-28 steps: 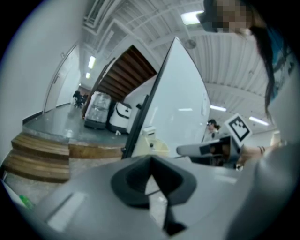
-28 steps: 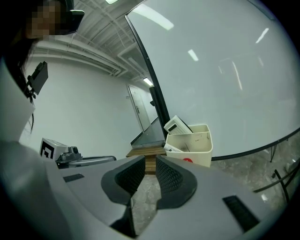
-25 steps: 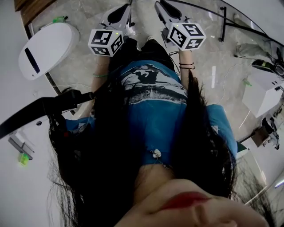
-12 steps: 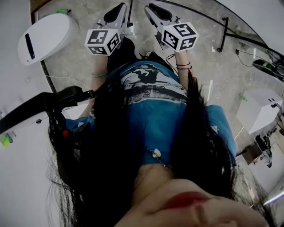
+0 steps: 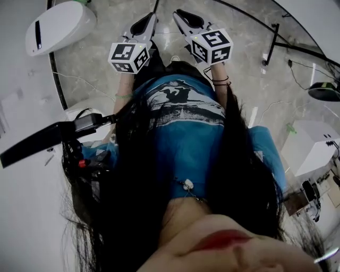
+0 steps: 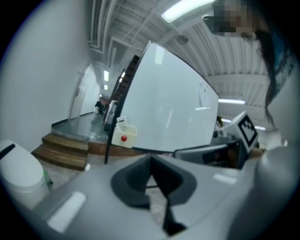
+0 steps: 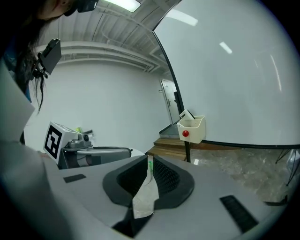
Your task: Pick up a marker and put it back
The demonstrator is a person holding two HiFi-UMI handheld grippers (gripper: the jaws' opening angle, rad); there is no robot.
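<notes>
1. Head view. A person in a blue shirt holds the left gripper and the right gripper side by side, out over a grey marbled floor. A white rounded unit lies on the floor to the left of the left gripper. A white box stands well apart at the right.

2. Left gripper view. The dark pads of the left gripper meet at their tips. Only a thin wedge is left lower down, and the floor shows through it; nothing is gripped. Beyond the jaws stands a large whiteboard. A cream holder with a red dot hangs at its lower left corner, beside a black post. Wooden steps lie further left. The right gripper shows at the right of this view.

3. Right gripper view. The jaws of the right gripper are likewise drawn together at the tips, with a pale sliver of floor between them and nothing in their grasp. The holder hangs at the whiteboard's lower edge, well apart from both grippers. A pale item stands in it, too small to tell whether it is the marker; the marker cannot be identified in any view.
</notes>
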